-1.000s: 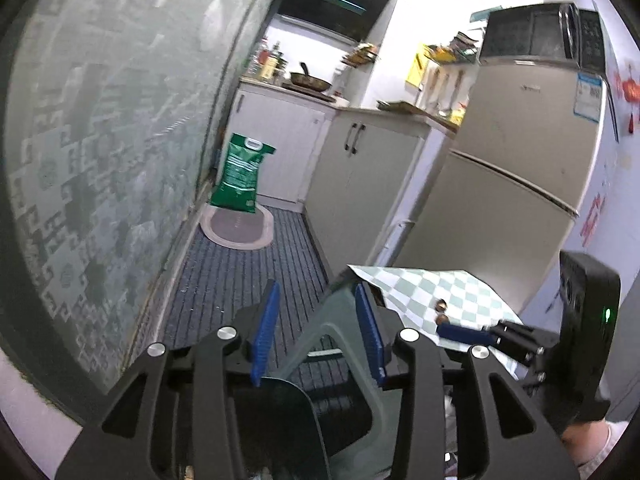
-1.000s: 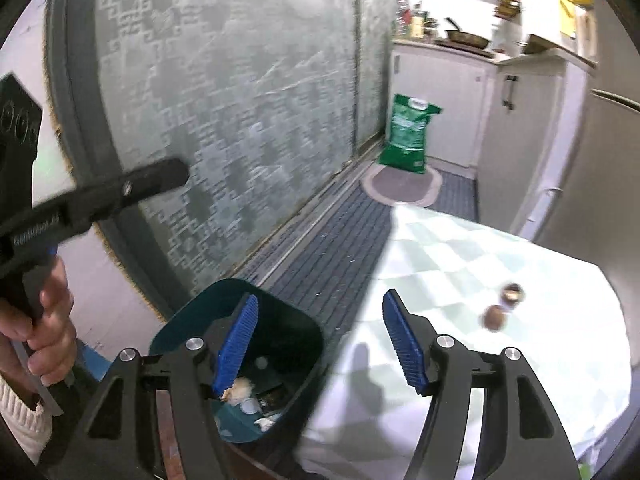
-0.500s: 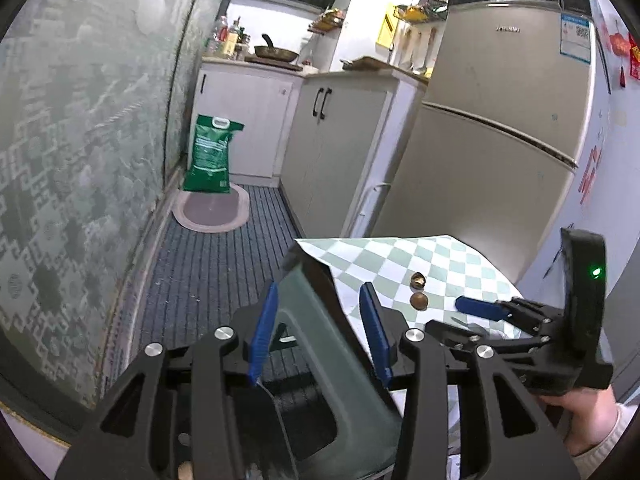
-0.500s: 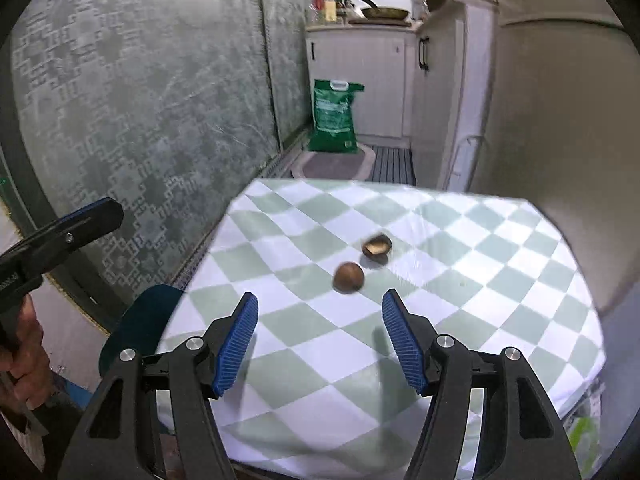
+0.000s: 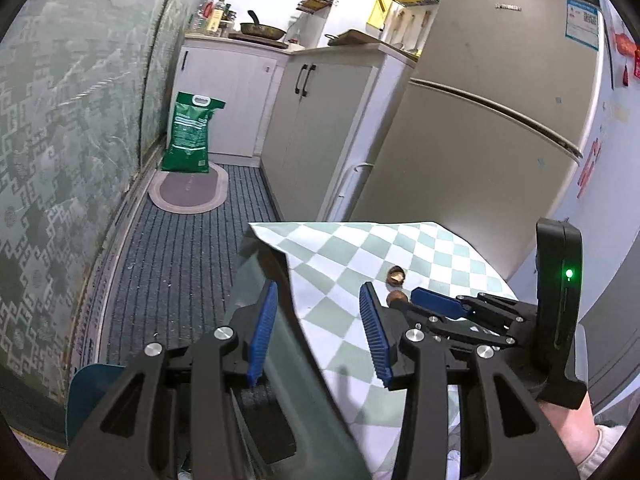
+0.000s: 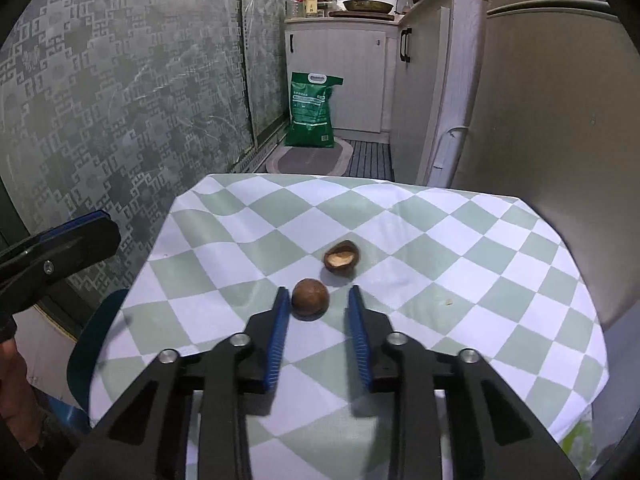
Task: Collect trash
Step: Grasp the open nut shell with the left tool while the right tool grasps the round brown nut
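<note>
While angled down over the green-and-white checkered tablecloth [image 5: 404, 256], left gripper [image 5: 318, 334] seen with jaws parted and nothing pressed between the blue pads. Below and between them, a dark green plastic piece [image 5: 304, 412], shape hard to make out, its edge running under the cloth's corner. At lower left, a teal bin rim [image 5: 90, 392]. Further right, right gripper [image 5: 404, 304] reaching across the cloth, blue fingers around a brown nut [image 5: 396, 299]; beyond it an open half shell [image 5: 396, 275]. Behind, a beige fridge [image 5: 500, 120], white cabinets [image 5: 320, 120], a green sack [image 5: 190, 136] on an oval mat [image 5: 188, 196].

From the right wrist, right gripper [image 6: 319, 300] low over the cloth [image 6: 460, 240], jaws just narrowed around the whole nut [image 6: 310, 299]: left pad just beside it, right pad clearly apart, so not clamped. Half shell [image 6: 341, 256] just behind, hollow side up, apart from the nut. At far left, 1 finger of the left gripper [image 6: 60, 244] beside the table edge, with the teal bin rim [image 6: 92, 344] below. Green sack [image 6: 314, 110] against the far cabinets [image 6: 352, 76].
</note>
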The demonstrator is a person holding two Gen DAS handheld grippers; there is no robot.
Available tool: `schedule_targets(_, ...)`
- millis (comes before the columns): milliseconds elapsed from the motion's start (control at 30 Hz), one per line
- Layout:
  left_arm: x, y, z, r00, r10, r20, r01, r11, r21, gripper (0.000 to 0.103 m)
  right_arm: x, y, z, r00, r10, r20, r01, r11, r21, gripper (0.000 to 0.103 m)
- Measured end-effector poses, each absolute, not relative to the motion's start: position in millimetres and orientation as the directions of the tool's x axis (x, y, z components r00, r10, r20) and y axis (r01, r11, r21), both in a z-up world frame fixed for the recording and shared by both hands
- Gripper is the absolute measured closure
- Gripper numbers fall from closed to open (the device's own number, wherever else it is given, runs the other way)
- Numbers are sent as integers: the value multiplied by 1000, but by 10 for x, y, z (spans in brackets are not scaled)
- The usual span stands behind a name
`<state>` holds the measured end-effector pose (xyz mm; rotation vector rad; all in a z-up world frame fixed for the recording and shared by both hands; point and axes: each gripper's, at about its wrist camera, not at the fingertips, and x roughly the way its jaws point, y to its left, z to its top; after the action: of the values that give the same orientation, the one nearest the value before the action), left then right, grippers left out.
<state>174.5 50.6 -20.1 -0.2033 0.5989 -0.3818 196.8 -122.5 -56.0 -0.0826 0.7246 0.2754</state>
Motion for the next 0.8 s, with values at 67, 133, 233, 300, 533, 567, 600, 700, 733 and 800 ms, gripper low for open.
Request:
schedule_targets(67,1760,447,-204,755,-411,-511,298,909,-291,58,1997,-1278,-552,709,218,-671,-270,962,28,85)
schedule_targets(133,1768,405,-206,749,-419,-513,303,906,-297,57,2040,-1328,-540,704,218,-676,-265,964,36,85)
schedule_targets(233,1793,327,-205,733,-420,-535,308,906,-290,56,2099,-1366,-527,692,232,-684,-274,961,49,85)
schedule_targets(300,1812,259,-194,722,-426,-545,319,904,-285,55,2132,-1371,-516,682,239,-691,-281,958,54,85)
schedule_targets(533,1925,81,-195,697,-410,-588,325,912,-251,55,2166,-1372,-506,663,264,-700,-338,941,35,84)
schedule_targets(567,1956,27,-189,690,-404,-601,329,914,-236,55,2163,-1391,-501,662,269,-700,-338,940,42,84)
schedule_targets(600,1976,-5,-187,684,-400,-610,333,915,-227,55,2157,-1410,-497,661,269,-701,-337,941,43,84)
schedule_targets(700,2046,-167,-195,662,-373,-650,344,922,-178,55,2149,-1539,-477,661,270,-701,-323,945,60,84)
schedule_targets(733,2072,-225,-206,651,-372,-661,353,920,-170,55,2148,-1597,-470,662,270,-699,-313,947,69,84)
schedule_targets(800,2130,-304,-230,634,-369,-680,360,918,-163,55,2148,-1689,-461,663,271,-698,-301,950,83,84)
